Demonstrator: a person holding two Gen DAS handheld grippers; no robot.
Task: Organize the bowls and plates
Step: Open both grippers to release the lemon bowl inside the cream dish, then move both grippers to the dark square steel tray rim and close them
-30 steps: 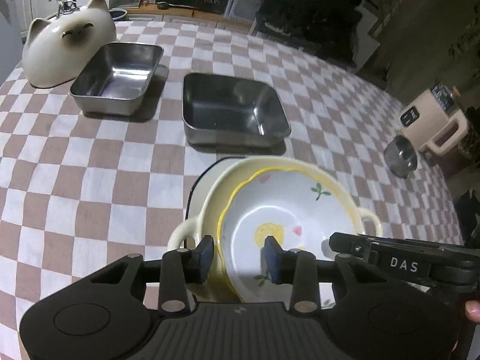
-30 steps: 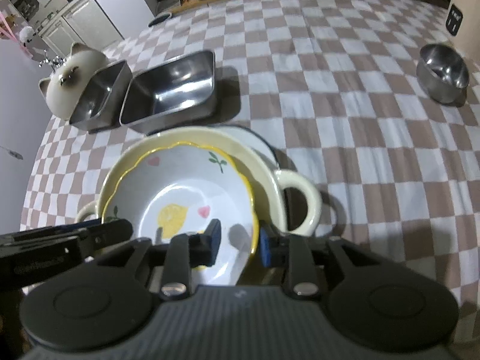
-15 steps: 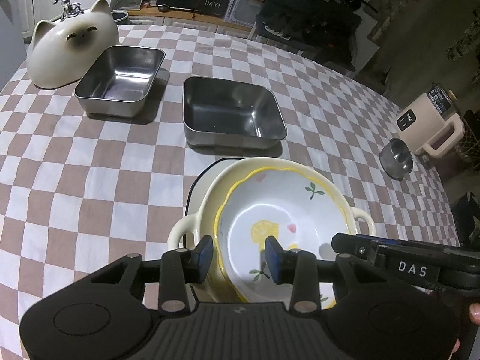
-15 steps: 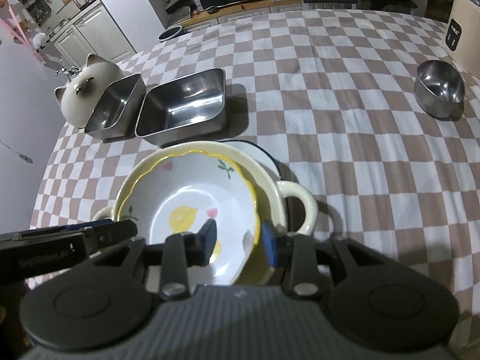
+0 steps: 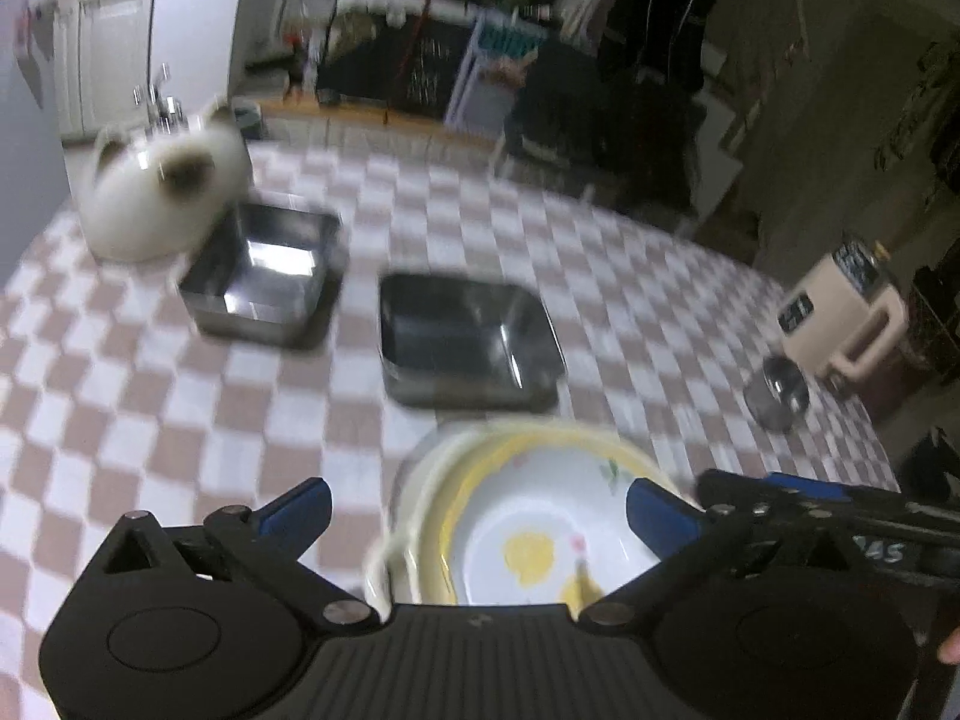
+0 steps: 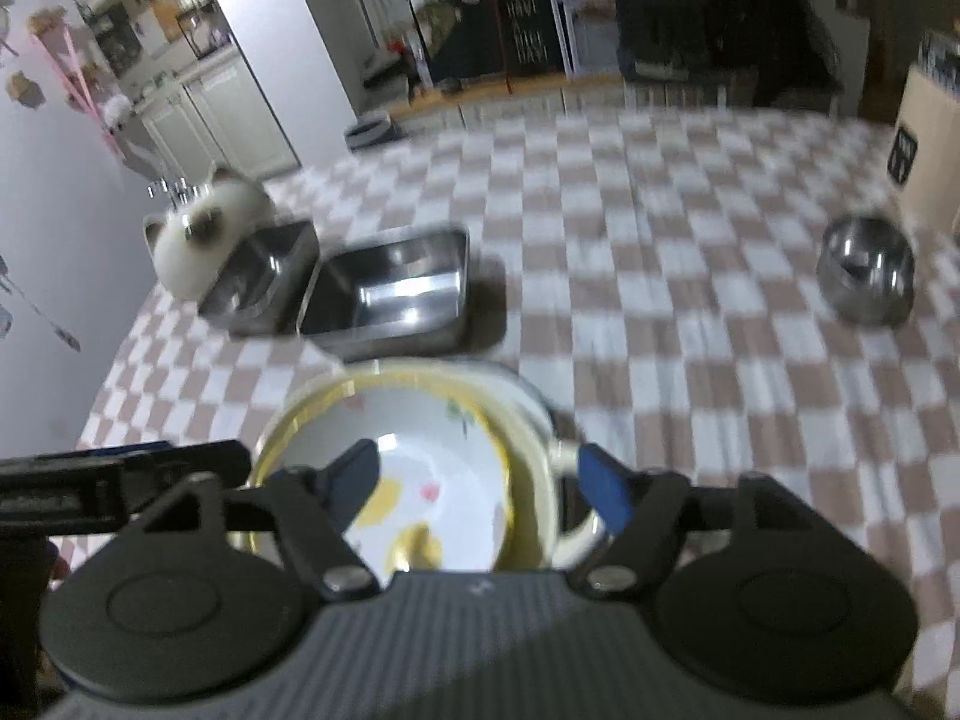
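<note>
A white bowl with a yellow rim and lemon print (image 5: 540, 516) (image 6: 414, 468) sits nested inside a cream two-handled dish (image 5: 408, 516) (image 6: 534, 450) on the checkered table. My left gripper (image 5: 480, 510) is open, its jaws spread wide on either side of the stack's near edge. My right gripper (image 6: 474, 480) is open too, above the stack's right side near the cream handle (image 6: 570, 534). Neither holds anything. Both views are motion-blurred.
Two square steel trays (image 5: 462, 342) (image 5: 264, 276) stand side by side beyond the stack, with a white cat-shaped jar (image 5: 162, 198) at the far left. A small steel bowl (image 6: 867, 276) and a beige appliance (image 5: 840, 318) are at the right edge.
Both grippers have opened wide, letting go of the yellow-rimmed bowl's rim, and have pulled back and up. The bowl stays nested in the cream dish.
</note>
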